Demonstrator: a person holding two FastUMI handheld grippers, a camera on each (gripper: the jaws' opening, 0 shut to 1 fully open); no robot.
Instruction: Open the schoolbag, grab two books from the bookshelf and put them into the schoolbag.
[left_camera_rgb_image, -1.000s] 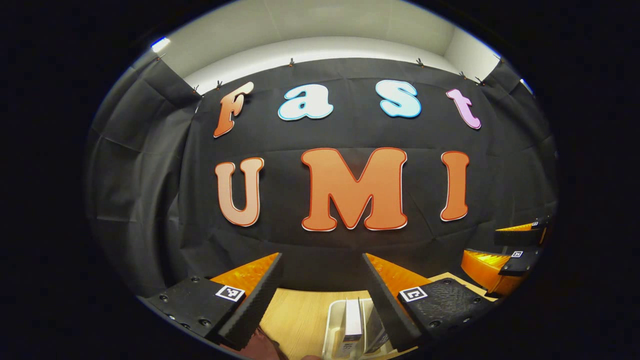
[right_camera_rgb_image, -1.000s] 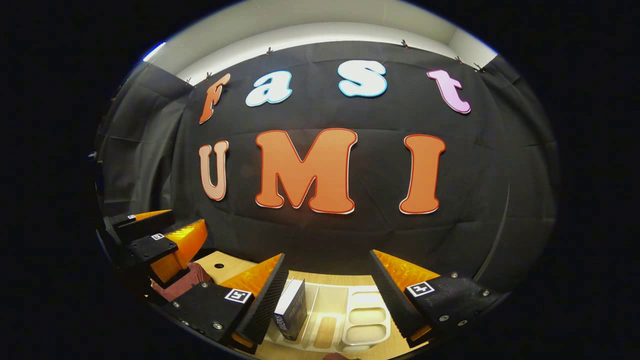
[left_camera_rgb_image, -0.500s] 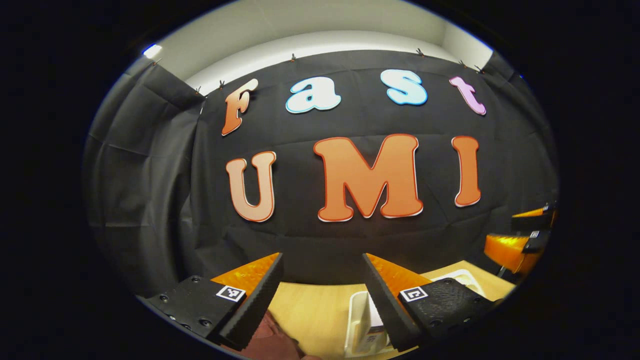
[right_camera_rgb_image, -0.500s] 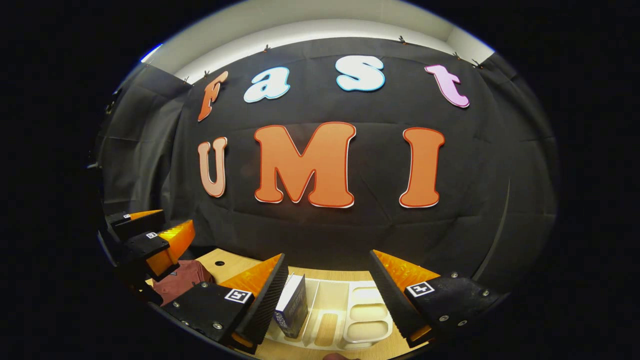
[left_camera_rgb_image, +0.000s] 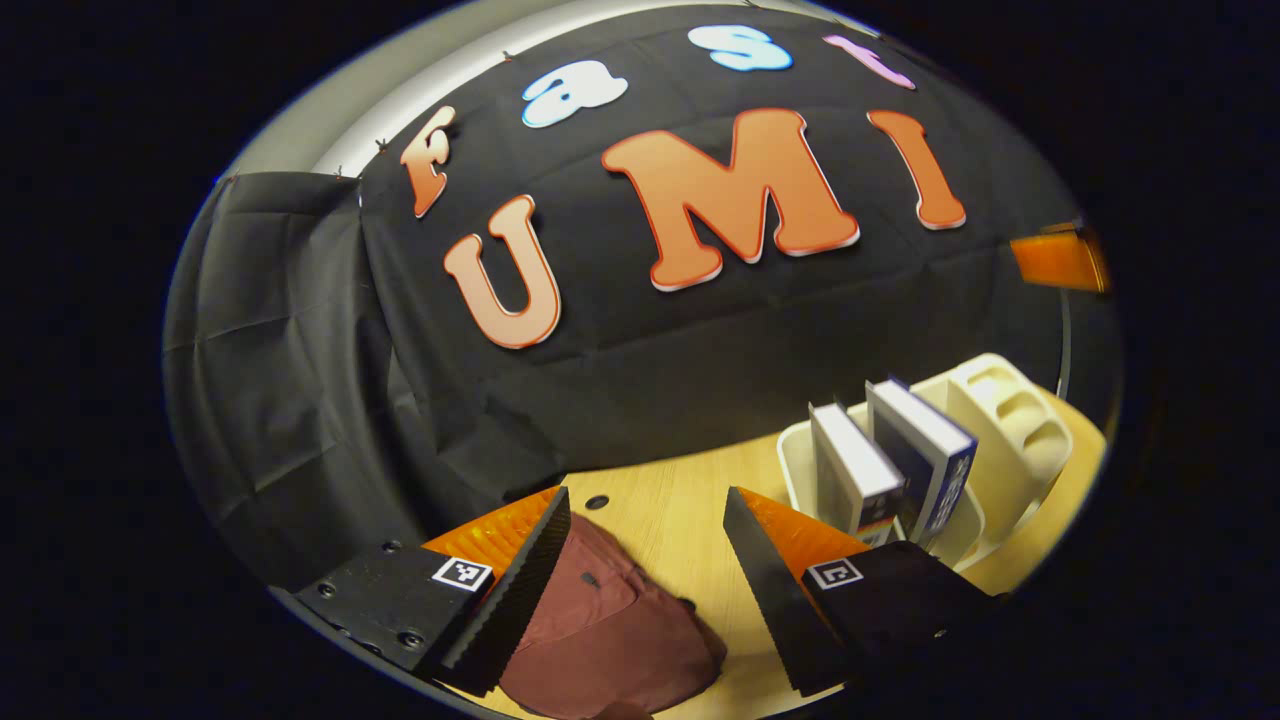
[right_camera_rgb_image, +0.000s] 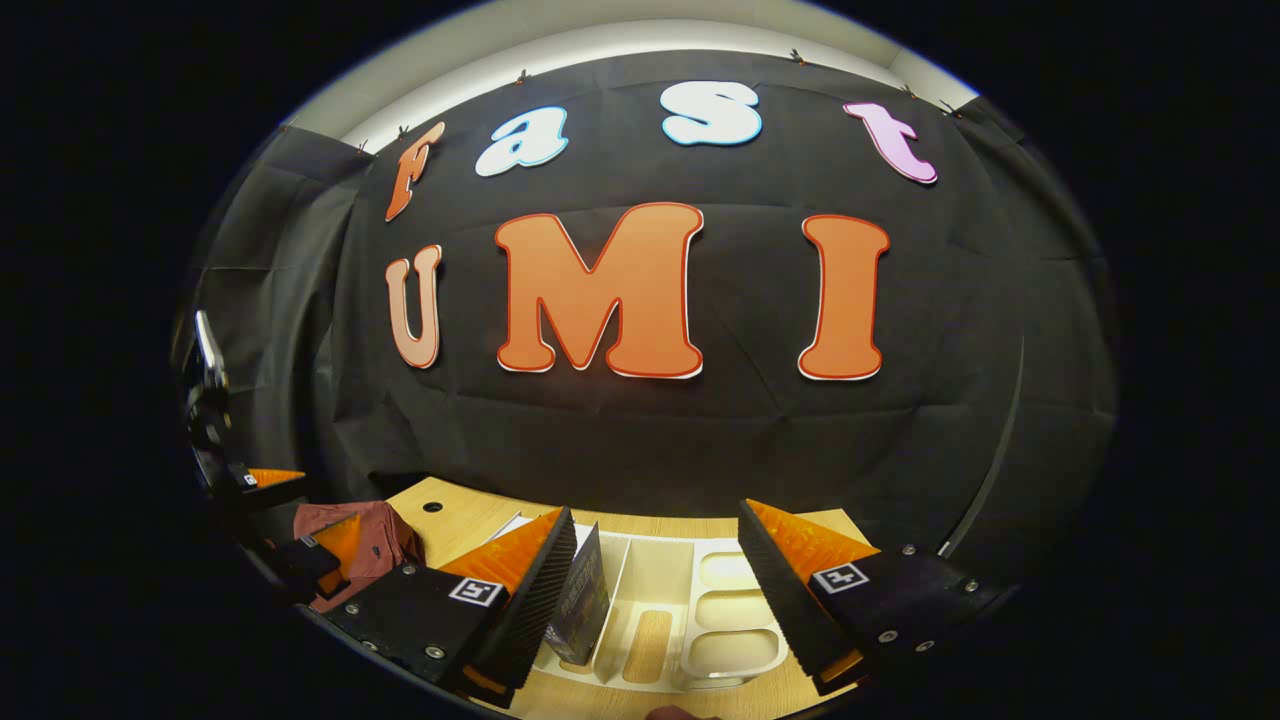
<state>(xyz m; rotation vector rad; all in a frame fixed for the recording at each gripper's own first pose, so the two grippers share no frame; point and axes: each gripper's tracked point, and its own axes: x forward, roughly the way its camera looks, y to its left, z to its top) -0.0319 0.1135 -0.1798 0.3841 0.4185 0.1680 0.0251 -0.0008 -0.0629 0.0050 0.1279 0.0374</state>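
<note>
- Left gripper (left_camera_rgb_image: 645, 520): fingers spread wide, nothing between them, held above the table (left_camera_rgb_image: 680, 500) with no contact on anything.
- Schoolbag (left_camera_rgb_image: 610, 630): dark maroon cloth, lying flat and slumped on the light wooden table, directly below the left gripper's fingers. A flap or pocket panel with a small dark dot shows on its top. Whether the zipper is open cannot be told.
- In the right gripper view the schoolbag (right_camera_rgb_image: 350, 540) sits at the far left of the table, with the left gripper (right_camera_rgb_image: 290, 530) low over it.
- Bookshelf (left_camera_rgb_image: 1000, 440): a cream plastic rack with upright dividers and shallow oval trays, standing on the table to the right of the schoolbag, apart from it.
- Two books (left_camera_rgb_image: 890, 460): upright side by side in the rack's slots, white page edges facing up, dark blue covers; the right one leans slightly.
- Right gripper (right_camera_rgb_image: 655, 560): fingers parted wide, holding nothing, above the near edge of the rack (right_camera_rgb_image: 700, 620).
- One dark book (right_camera_rgb_image: 585, 600) stands in the rack just beside the right gripper's left finger; contact cannot be told.
</note>
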